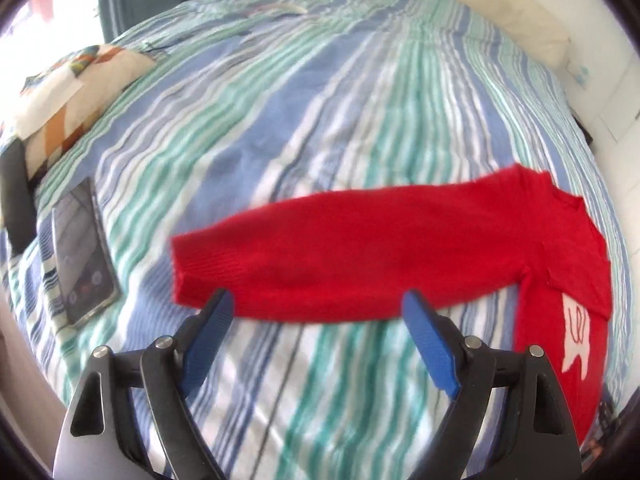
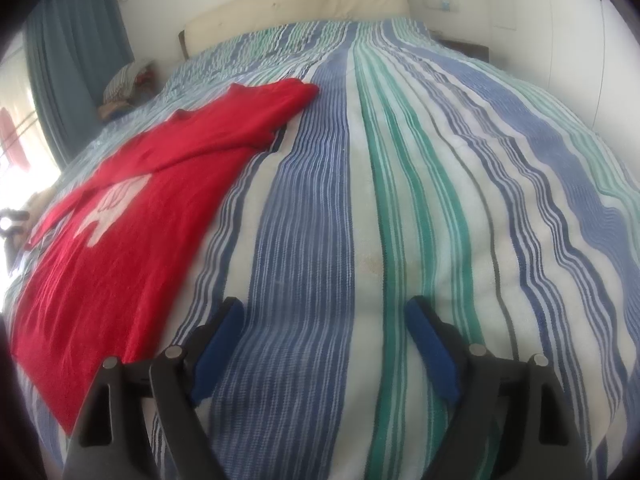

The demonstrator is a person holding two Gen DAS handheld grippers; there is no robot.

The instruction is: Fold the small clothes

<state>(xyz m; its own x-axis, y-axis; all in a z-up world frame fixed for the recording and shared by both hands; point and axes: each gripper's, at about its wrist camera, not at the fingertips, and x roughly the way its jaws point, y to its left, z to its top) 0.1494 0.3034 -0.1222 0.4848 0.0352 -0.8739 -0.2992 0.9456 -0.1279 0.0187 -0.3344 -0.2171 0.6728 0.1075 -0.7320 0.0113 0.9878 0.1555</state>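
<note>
A small red sweater (image 1: 360, 256) with a white animal print (image 1: 576, 332) lies flat on the striped bedspread (image 1: 280, 120). In the left wrist view its sleeve stretches left, just beyond my left gripper (image 1: 318, 308), which is open and empty above the bedspread. In the right wrist view the sweater (image 2: 132, 200) lies at the left, its other sleeve (image 2: 256, 112) reaching away. My right gripper (image 2: 320, 316) is open and empty, over the bedspread (image 2: 400, 200) to the right of the sweater's hem.
A phone (image 1: 82, 252) lies on the bedspread at the left, near a patterned pillow (image 1: 76, 88) and a dark object (image 1: 16, 196). A cream headboard (image 2: 300, 0) and a teal curtain (image 2: 76, 52) stand at the far end. A clothes pile (image 2: 128, 84) lies beside the bed.
</note>
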